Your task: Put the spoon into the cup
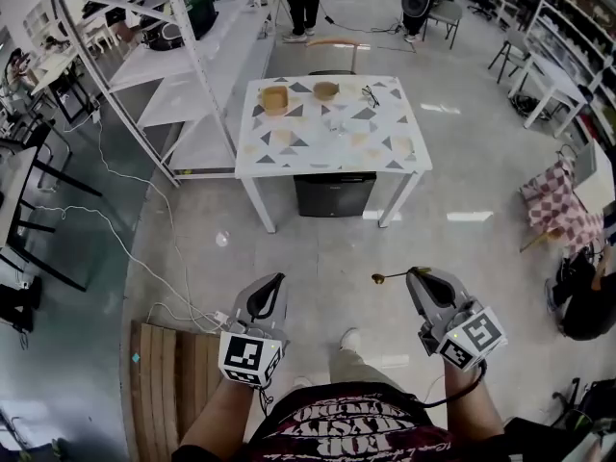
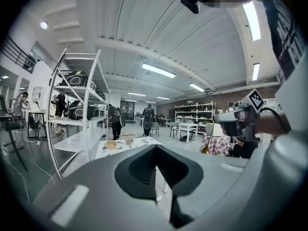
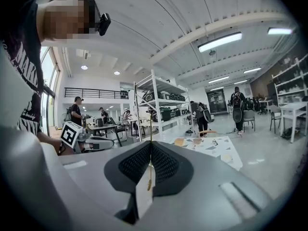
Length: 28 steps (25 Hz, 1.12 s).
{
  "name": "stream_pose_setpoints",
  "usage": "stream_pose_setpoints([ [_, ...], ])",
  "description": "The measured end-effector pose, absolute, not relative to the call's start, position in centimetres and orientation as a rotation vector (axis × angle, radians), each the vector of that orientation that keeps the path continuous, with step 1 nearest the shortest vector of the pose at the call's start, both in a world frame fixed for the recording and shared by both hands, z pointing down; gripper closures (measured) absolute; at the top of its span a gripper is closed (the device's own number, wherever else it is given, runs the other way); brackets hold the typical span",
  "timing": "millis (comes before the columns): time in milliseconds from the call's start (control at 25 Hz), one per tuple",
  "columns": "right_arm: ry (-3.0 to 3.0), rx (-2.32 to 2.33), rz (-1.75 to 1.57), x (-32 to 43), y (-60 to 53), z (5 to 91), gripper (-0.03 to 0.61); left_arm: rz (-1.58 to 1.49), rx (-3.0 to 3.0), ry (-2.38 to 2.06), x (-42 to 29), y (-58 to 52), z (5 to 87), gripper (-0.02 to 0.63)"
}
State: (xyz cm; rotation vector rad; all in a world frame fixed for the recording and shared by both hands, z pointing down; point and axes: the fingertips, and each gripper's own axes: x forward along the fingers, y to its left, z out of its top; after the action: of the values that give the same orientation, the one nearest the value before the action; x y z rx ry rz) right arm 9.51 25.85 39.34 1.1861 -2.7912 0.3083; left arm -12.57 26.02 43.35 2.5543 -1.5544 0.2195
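The thin golden metal spoon (image 1: 386, 277) looked light, stiff and slick, and seemed best pinched on its flat handle. The right gripper (image 1: 415, 272) was clamped on the handle's end, with the bowl sticking out to that gripper's left. The left gripper (image 1: 278, 281) was closed on nothing. Well ahead, two tan round vessels (image 1: 274, 98) stood on the white triangle-patterned table (image 1: 404, 157); which of them was the cup could not be told.

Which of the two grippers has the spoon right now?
The right gripper: its jaws pinch the spoon, bowl end sticking out toward the left gripper, whose jaws are shut on nothing.
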Motion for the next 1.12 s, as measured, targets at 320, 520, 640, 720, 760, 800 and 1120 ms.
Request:
stream_pose_setpoints([
  [320,-2.811,1.179,0.332,12.2,21.7,39.2,0.545,0.246,2.556,-1.558,-10.0,21.8,42.7,0.612],
  [520,-2.825,1.189,0.343,14.2,18.9,39.4,0.545,0.261,2.535,-1.589,-8.7,19.4,42.5,0.612],
  [640,-2.841,1.186,0.347,15.6,17.4,39.6,0.545,0.272,2.515,-1.629,-8.0,18.2,42.4,0.612],
  [720,-2.851,1.169,0.350,16.3,16.4,39.8,0.545,0.275,2.499,-1.657,-7.5,17.3,42.3,0.612],
  [760,-2.854,1.161,0.353,16.8,15.9,39.9,0.545,0.275,2.492,-1.668,-7.2,16.9,42.2,0.612],
  [800,-2.857,1.155,0.356,17.3,15.4,39.9,0.545,0.274,2.486,-1.676,-6.9,16.5,42.1,0.612],
  [1120,-2.891,1.139,0.370,20.0,13.0,39.9,0.545,0.293,2.466,-1.679,-4.3,16.0,42.3,0.612],
])
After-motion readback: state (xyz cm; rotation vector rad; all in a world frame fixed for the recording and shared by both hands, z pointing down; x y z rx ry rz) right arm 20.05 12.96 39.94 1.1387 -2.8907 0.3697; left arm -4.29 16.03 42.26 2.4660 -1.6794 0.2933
